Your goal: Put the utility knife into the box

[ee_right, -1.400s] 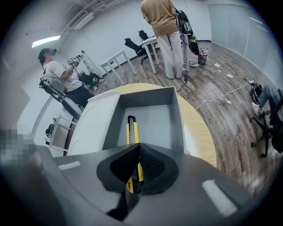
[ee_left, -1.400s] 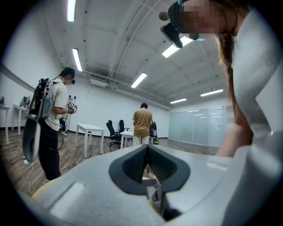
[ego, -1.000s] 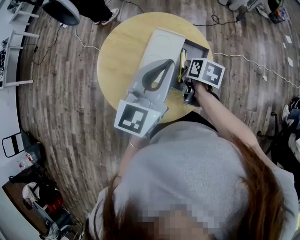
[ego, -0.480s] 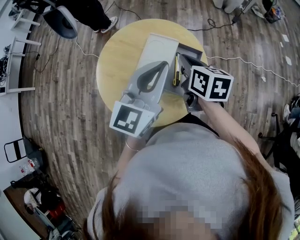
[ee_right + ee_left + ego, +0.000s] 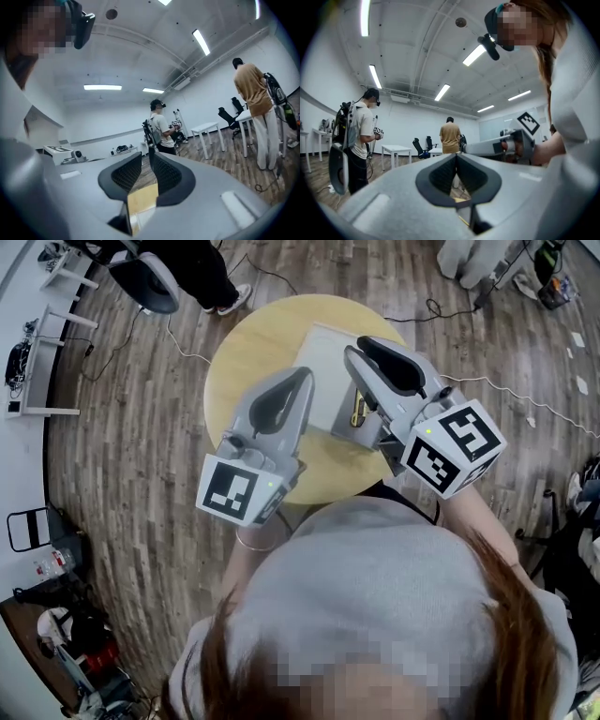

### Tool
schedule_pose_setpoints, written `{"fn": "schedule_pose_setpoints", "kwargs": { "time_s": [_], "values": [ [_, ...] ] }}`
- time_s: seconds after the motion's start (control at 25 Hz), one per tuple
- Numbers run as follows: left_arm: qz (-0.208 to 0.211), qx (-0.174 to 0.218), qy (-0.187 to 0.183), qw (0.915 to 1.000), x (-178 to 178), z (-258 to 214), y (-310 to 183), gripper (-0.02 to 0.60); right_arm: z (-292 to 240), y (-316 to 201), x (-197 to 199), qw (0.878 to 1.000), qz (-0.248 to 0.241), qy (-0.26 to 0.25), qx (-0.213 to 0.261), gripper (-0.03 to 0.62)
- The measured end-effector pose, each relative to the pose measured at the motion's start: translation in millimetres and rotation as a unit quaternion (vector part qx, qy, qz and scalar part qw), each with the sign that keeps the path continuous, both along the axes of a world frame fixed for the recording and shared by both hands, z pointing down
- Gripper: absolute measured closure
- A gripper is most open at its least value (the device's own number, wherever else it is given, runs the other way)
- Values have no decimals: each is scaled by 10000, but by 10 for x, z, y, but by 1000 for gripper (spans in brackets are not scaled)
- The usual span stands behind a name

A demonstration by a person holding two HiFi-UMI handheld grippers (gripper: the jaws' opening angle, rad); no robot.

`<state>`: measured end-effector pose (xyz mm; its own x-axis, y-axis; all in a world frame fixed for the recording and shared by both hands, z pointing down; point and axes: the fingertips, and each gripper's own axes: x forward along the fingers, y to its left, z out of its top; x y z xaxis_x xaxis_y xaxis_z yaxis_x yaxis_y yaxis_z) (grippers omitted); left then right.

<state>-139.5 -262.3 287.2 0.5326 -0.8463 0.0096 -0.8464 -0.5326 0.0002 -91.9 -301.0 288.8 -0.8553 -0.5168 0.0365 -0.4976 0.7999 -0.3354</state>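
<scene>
The yellow utility knife [image 5: 357, 412] lies in the grey box on the round yellow table [image 5: 246, 351], beside the box's white lid [image 5: 322, 354]. The right gripper covers most of the box. Both grippers are lifted off the table and point out level into the room. My right gripper [image 5: 355, 346] [image 5: 149, 156] hovers above the box with its jaws opening, and nothing is between them. My left gripper [image 5: 302, 374] [image 5: 456, 156] hangs over the lid's left side, shut and empty.
Cables [image 5: 487, 381] trail over the wooden floor around the table. A person's feet [image 5: 223, 298] and a round chair [image 5: 148, 277] are at the back left. Both gripper views show people [image 5: 161, 131] standing among white tables [image 5: 396, 151] and office chairs.
The right gripper has come up out of the box without the knife and its jaws have parted. The left gripper has lifted off the lid. Both now sit higher and closer to the head.
</scene>
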Motion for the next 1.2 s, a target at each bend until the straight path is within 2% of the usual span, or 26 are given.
{"fn": "schedule_pose_setpoints", "kwargs": {
  "time_s": [0.28,0.4,0.64,0.84,0.96,1.2],
  "values": [
    [-175,237,-39,9996,43,-119,26,578,-201,81,30,9976,-443,-112,527,522],
    [-253,318,-15,9992,91,-186,72,578,-246,127,55,9963,-603,-197,576,523],
    [-610,381,-105,9974,125,-206,226,578,-311,265,93,9922,-995,-260,707,572],
    [-792,614,-84,9949,86,-245,427,578,-428,438,88,9886,-1070,-163,1046,589],
    [-831,576,-117,9948,103,-267,549,578,-509,545,149,9883,-1035,-217,1097,589],
    [-867,748,-123,9933,163,-357,847,578,-541,842,275,9890,-988,-207,1081,591]
  ]
}}
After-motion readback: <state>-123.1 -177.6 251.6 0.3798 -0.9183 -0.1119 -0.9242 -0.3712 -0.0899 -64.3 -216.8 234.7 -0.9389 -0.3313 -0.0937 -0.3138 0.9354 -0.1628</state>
